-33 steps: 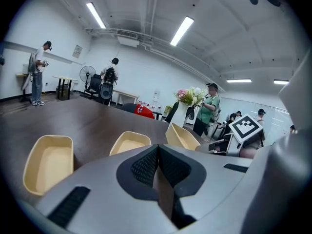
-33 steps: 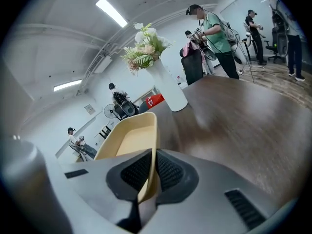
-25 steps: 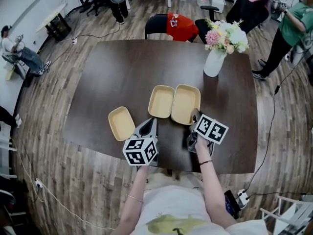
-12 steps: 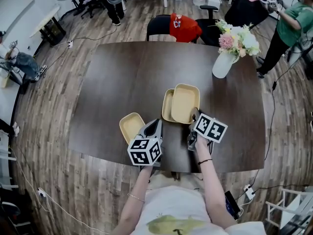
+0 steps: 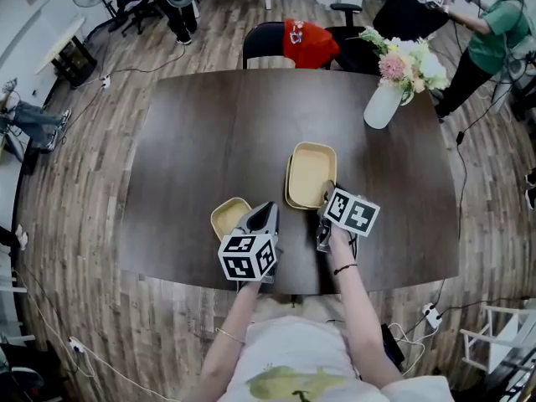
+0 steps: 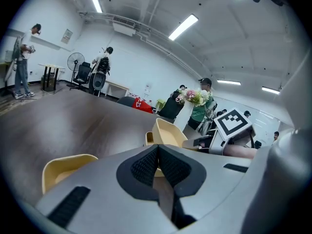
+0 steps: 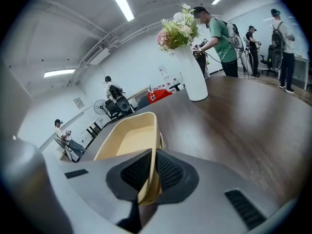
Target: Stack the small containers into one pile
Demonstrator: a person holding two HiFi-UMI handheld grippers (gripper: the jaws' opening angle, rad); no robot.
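bench (image 5: 201, 141) comes first: a dark brown top that fills the middle of your head view, with wooden floor (image 5: 84, 224) all round it. at its far edge stands a black chair (image 5: 261, 44) with a red cloth (image 5: 306, 42) draped on it. on the far right corner a white vase (image 5: 383, 105) holds pink and white flowers (image 5: 408, 61).

nearer you lie three pale yellow containers. the top container (image 5: 311, 172) sits right of centre, tilted, and covers most of the lower container (image 5: 288, 182), of which only the left edge peeks out. whether the two are fully nested, you cannot tell from these views. the lone container (image 5: 228, 217) rests well apart from them to the left, flat on the bench near your edge.

your right gripper (image 5: 328, 198) is clamped on the near rim of the top container; in the right gripper view the thin yellow wall stands pinched between the two dark pads (image 7: 168, 172). your left gripper (image 5: 268, 212) has its jaws pressed together with nothing between them. its tip lies just beside the right end of the lone container, and in the left gripper view that container (image 6: 63, 169) shows low on the left.
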